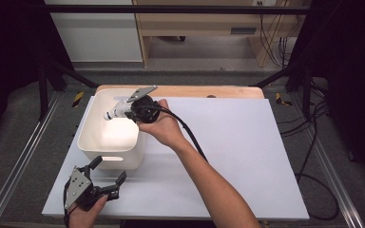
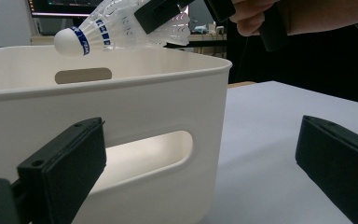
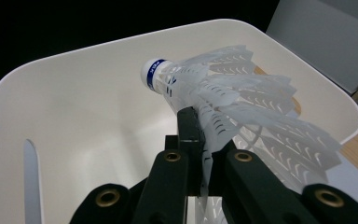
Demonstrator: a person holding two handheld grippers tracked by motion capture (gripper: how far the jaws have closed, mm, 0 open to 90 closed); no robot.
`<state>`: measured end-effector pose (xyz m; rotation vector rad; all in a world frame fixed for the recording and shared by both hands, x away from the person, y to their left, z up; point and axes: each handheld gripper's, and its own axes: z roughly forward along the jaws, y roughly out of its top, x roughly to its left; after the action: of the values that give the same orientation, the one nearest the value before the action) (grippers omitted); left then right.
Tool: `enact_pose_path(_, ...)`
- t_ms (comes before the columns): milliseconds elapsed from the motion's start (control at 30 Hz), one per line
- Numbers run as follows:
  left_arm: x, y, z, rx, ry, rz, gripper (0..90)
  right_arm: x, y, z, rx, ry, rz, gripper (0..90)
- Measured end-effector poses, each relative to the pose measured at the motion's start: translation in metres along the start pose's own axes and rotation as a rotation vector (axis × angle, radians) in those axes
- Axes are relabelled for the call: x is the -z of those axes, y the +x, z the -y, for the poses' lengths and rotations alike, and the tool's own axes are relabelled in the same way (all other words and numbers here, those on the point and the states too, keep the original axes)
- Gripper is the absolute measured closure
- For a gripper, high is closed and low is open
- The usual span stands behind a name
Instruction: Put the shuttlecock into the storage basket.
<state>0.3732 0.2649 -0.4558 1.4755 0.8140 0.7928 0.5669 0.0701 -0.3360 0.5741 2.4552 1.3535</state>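
A white feather shuttlecock (image 1: pixel 115 112) with a blue band on its cork hangs over a white plastic bin (image 1: pixel 88 126). My right gripper (image 1: pixel 127 110) is shut on its feather skirt, and the cork points left and slightly down over the bin's inside. In the right gripper view the jaws (image 3: pixel 196 122) pinch the shuttlecock (image 3: pixel 223 93) above the bin (image 3: pixel 74 93). My left gripper (image 1: pixel 109 169) stands open by the bin's front wall with nothing between its jaws. The left gripper view (image 2: pixel 203 140) faces the bin's handle slot (image 2: pixel 144 154), with the shuttlecock (image 2: pixel 102 32) above the rim.
The bin stands at the left of a white board (image 1: pixel 242 156) laid on a wooden table (image 1: pixel 195 90). A black cable (image 1: pixel 192 137) trails from the right gripper along the forearm. Metal rails (image 1: pixel 19 166) run down both sides. Wooden furniture (image 1: pixel 195 28) stands behind.
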Motion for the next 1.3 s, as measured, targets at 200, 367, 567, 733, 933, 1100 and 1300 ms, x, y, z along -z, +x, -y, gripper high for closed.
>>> enact_pose_path(200,0.0,0.0,0.0,0.001,-0.001,0.001,1.7,-0.003,0.002,0.0,0.005,0.004,-0.007,89.1)
enact_pose_path(367,0.0,0.0,0.0,0.001,-0.002,0.003,1.7,-0.004,0.003,0.0,0.005,0.005,-0.01,89.1)
enact_pose_path(567,0.0,0.0,0.0,-0.001,0.0,0.003,1.8,-0.006,0.004,0.0,0.004,0.011,-0.011,89.1)
enact_pose_path(733,0.0,0.0,0.0,-0.001,-0.002,0.002,1.7,-0.009,0.006,0.0,0.006,0.014,-0.015,89.1)
enact_pose_path(933,0.0,0.0,0.0,-0.002,-0.001,0.004,1.8,-0.012,0.008,0.0,0.014,0.015,-0.02,89.2)
enact_pose_path(1100,0.0,0.0,0.0,-0.005,0.0,0.003,1.8,-0.015,0.009,0.001,0.014,0.02,-0.022,89.1)
enact_pose_path(1300,0.0,0.0,0.0,-0.005,0.001,0.003,1.8,-0.017,0.01,0.001,0.023,0.031,-0.021,89.0)
